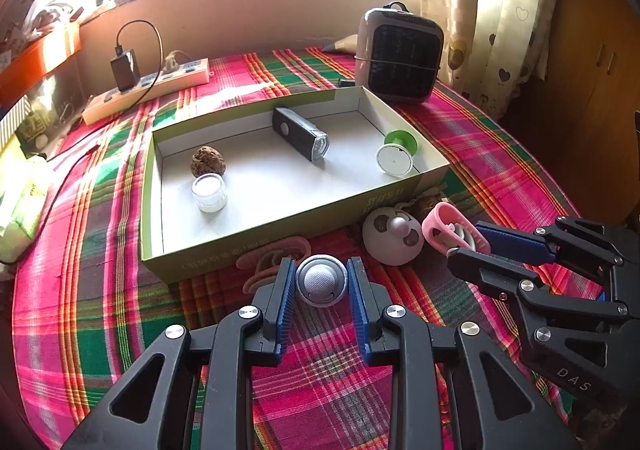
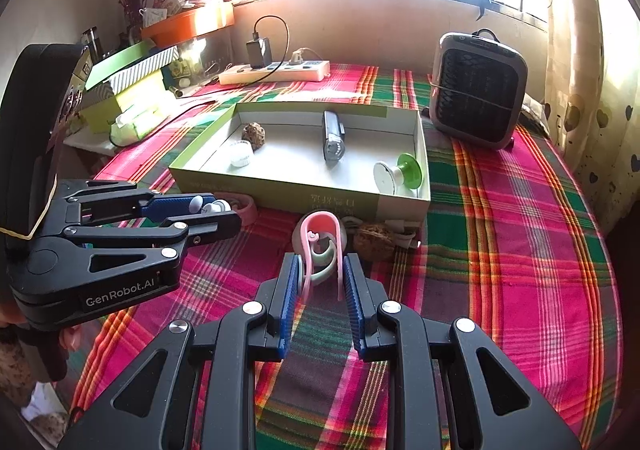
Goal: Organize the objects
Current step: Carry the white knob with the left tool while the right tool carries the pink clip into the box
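My left gripper (image 1: 320,270) is shut on a small round silver gadget with a white dome (image 1: 320,281), just in front of the green cardboard box (image 1: 280,228). The right wrist view shows that left gripper (image 2: 224,209) from the side, holding the round gadget (image 2: 212,207). My right gripper (image 2: 321,262) is shut on a pink loop-shaped clip (image 2: 320,234) with a pale inner part. The left wrist view has this right gripper (image 1: 466,244) and the pink clip (image 1: 442,224) at right. In the box lie a walnut (image 1: 207,162), a small jar (image 1: 209,192), a black flashlight (image 1: 300,134) and a green-and-white spool (image 1: 396,154).
A white panda-faced round thing (image 1: 394,236), a second walnut (image 2: 374,240) and pink bands (image 1: 276,252) lie on the plaid cloth (image 2: 520,250) by the box front. A small heater (image 2: 478,90) stands behind the box; a power strip (image 2: 276,72) and stacked boxes (image 2: 128,82) are at back left.
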`<control>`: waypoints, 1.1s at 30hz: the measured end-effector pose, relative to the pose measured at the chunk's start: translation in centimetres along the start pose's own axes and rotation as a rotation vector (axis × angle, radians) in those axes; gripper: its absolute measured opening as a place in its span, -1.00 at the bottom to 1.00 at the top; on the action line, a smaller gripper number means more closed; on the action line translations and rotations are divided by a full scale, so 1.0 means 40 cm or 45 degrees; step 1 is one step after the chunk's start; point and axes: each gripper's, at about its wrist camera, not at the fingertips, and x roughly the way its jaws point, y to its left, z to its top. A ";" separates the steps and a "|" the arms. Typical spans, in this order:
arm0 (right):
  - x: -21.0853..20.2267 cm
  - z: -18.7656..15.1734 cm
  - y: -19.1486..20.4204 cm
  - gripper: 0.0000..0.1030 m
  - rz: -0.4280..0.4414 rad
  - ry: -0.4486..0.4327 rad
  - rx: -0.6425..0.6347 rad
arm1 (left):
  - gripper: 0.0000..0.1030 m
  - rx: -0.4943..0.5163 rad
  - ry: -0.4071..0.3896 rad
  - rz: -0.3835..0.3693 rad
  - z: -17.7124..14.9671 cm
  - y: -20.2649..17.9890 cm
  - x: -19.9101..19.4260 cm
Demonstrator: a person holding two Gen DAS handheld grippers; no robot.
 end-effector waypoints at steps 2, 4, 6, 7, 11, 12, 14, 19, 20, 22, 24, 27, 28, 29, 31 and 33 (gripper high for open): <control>-0.002 0.009 0.000 -0.54 0.000 -0.010 -0.002 | -0.53 0.001 -0.014 0.005 0.007 0.003 -0.007; -0.003 0.018 0.000 -0.53 0.000 -0.019 -0.005 | -0.53 -0.006 -0.025 0.012 0.014 0.008 -0.012; -0.004 0.027 0.002 -0.53 0.001 -0.028 -0.010 | -0.53 -0.006 -0.038 0.015 0.021 0.014 -0.018; -0.004 0.032 0.002 -0.53 0.001 -0.032 -0.014 | -0.53 -0.008 -0.043 0.019 0.025 0.016 -0.020; 0.004 0.049 0.003 -0.53 0.001 -0.038 -0.017 | -0.53 -0.014 -0.060 0.027 0.041 0.030 -0.024; 0.006 0.052 0.002 -0.53 0.002 -0.038 -0.018 | -0.53 -0.018 -0.062 0.027 0.044 0.034 -0.023; 0.011 0.057 0.002 -0.53 0.002 -0.037 -0.016 | -0.53 -0.023 -0.067 0.030 0.050 0.040 -0.023; 0.019 0.071 -0.003 -0.53 -0.002 -0.038 -0.016 | -0.53 -0.038 -0.070 0.035 0.060 0.053 -0.017; 0.020 0.075 -0.005 -0.53 -0.005 -0.039 -0.016 | -0.53 -0.042 -0.073 0.037 0.063 0.057 -0.017; 0.025 0.083 -0.009 -0.53 -0.009 -0.041 -0.015 | -0.53 -0.047 -0.074 0.039 0.068 0.063 -0.014; 0.029 0.092 -0.015 -0.53 -0.011 -0.042 -0.013 | -0.53 -0.050 -0.077 0.047 0.073 0.070 -0.011; 0.040 0.108 -0.025 -0.53 -0.013 -0.042 -0.006 | -0.53 -0.061 -0.079 0.052 0.082 0.082 -0.006; 0.043 0.113 -0.027 -0.53 -0.016 -0.044 -0.008 | -0.53 -0.064 -0.079 0.054 0.085 0.087 -0.003; 0.048 0.121 -0.030 -0.53 -0.018 -0.043 -0.010 | -0.53 -0.069 -0.076 0.058 0.087 0.092 0.002; 0.059 0.133 -0.035 -0.53 -0.021 -0.041 -0.011 | -0.53 -0.077 -0.072 0.062 0.091 0.101 0.008; 0.072 0.147 -0.041 -0.53 -0.023 -0.037 -0.009 | -0.53 -0.089 -0.069 0.064 0.095 0.111 0.014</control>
